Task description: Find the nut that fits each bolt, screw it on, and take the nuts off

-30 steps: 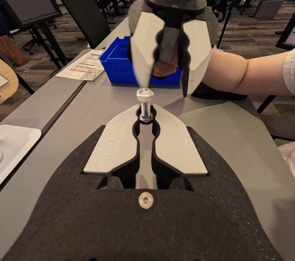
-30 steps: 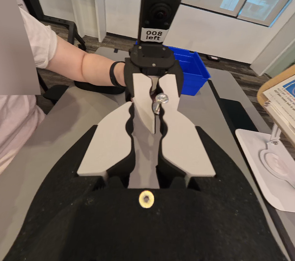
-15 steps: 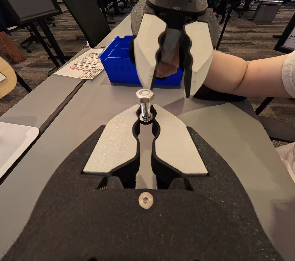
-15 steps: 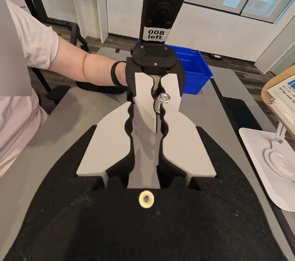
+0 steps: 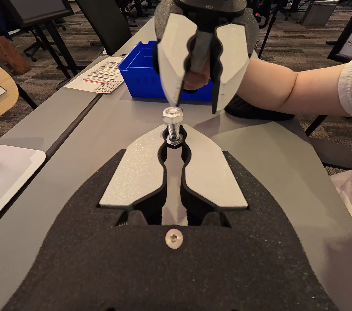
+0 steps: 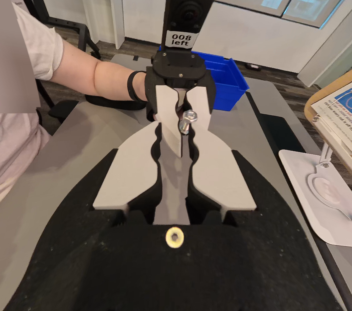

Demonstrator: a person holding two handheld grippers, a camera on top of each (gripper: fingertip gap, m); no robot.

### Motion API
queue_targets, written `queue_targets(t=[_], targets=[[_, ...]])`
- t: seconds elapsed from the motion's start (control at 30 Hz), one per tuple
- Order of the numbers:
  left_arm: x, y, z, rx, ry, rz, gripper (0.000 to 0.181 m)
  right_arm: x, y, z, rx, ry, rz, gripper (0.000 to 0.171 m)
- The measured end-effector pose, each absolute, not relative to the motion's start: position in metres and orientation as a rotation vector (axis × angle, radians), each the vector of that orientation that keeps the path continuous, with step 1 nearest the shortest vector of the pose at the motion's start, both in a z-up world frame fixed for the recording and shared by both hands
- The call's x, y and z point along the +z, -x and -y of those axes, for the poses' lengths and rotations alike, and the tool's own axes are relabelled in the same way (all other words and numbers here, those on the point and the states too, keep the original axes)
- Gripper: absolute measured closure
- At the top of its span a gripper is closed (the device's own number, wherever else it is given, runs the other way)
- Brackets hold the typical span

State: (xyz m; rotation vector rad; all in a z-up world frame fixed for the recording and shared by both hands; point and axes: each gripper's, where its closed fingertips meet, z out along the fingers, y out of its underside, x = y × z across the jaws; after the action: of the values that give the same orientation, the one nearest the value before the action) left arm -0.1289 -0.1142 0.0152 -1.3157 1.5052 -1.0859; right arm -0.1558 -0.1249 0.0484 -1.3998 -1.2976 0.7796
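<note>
Right claw (image 5: pixel 194 109) edged closer; bolt (image 5: pixel 172 122) beside its fingertip.

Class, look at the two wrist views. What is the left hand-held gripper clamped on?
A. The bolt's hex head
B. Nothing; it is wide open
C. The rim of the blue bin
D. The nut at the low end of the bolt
D: the left hand-held gripper is shut around the nut, and the bolt stands up from it, head free.

bolt (image 5: pixel 172 122) in left gripper (image 5: pixel 173 130) jaws | right gripper (image 5: pixel 194 105) above | bin (image 5: pixel 139 81) behind
</note>
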Motion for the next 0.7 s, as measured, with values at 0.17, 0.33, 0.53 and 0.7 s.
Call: queue_targets(t=[0.17, 0.33, 0.53, 0.7], targets=[[0.014, 0.127, 0.12, -1.076, 1.302, -1.531, 0.172, 0.052, 0.163, 0.125, 0.791, 1.36, 1.272, 0.127], [0.017, 0.128, 0.115, -1.074, 1.307, -1.495, 0.172, 0.05, 0.161, 0.128, 0.772, 1.387, 1.297, 0.133], [0.016, 0.127, 0.117, -1.082, 1.309, -1.506, 0.172, 0.057, 0.158, 0.12, 0.777, 1.365, 1.227, 0.13], [0.016, 0.127, 0.117, -1.06, 1.306, -1.508, 0.172, 0.046, 0.167, 0.126, 0.737, 1.38, 1.306, 0.126]])
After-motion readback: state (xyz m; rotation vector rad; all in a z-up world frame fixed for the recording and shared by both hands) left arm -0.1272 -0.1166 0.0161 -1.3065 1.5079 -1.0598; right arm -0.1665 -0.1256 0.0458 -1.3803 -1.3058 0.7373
